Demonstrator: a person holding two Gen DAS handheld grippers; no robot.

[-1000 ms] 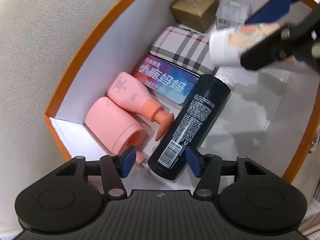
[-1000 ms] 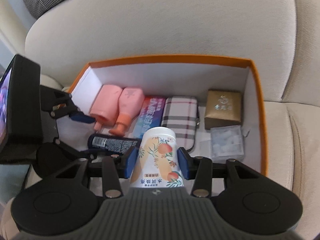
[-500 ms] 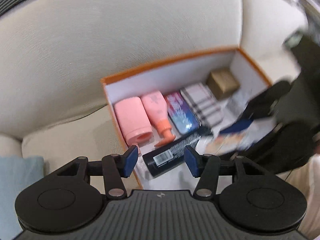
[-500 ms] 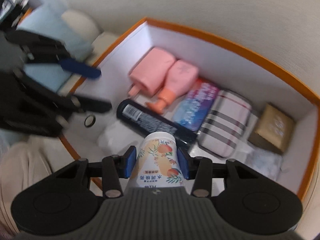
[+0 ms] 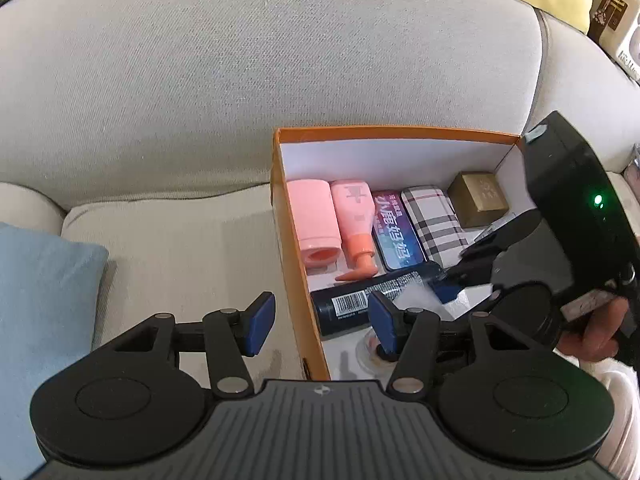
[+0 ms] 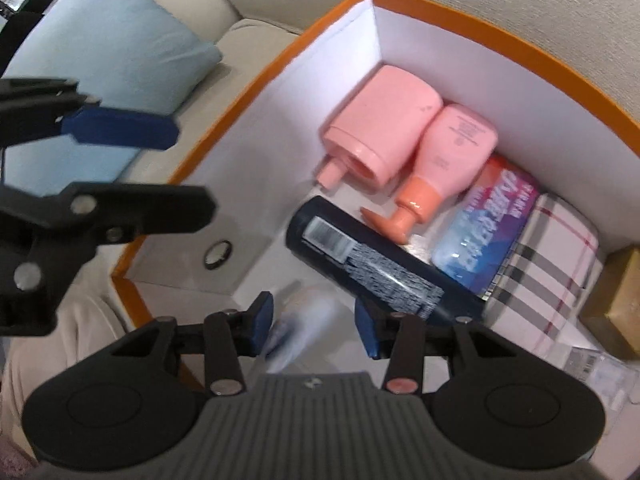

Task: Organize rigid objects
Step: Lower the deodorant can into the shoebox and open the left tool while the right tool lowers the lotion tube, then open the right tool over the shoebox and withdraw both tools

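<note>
Right claw [image 6: 314, 326] is down inside the orange-rimmed white cardboard box [image 6: 500, 36], its blue pads parted, and between them sits a blurred white cup-like container [image 6: 304, 320]; the blur is too heavy to say whether the pads are touching it. From the left wrist view that same container shows as a pale smear [image 5: 416, 298] at the front of the box [image 5: 396, 133], just beside the right claw's [image 5: 450, 284] blue tips.

Left claw [image 5: 322, 328] hovers over the box's near left corner, pads spread wide, nothing between them; one pad is outside the orange wall over the beige sofa cushion [image 5: 180, 240], the other over the box interior.

Along the back wall, left to right: a pink cylindrical cap [image 5: 316, 218] lying on its side, a pink pump bottle with a coral nozzle [image 5: 354, 216], a purple and blue printed flat pack [image 5: 394, 232], a white checked case with black and red stripes [image 5: 434, 220], and a gold cardboard cube [image 5: 478, 199]. In front of them a dark navy cylindrical bottle with a barcode label [image 5: 360, 300] lies diagonally on its side, its end near the pump nozzle.

A light blue pillow [image 6: 108, 40] rests on the sofa, left of the box.
</note>
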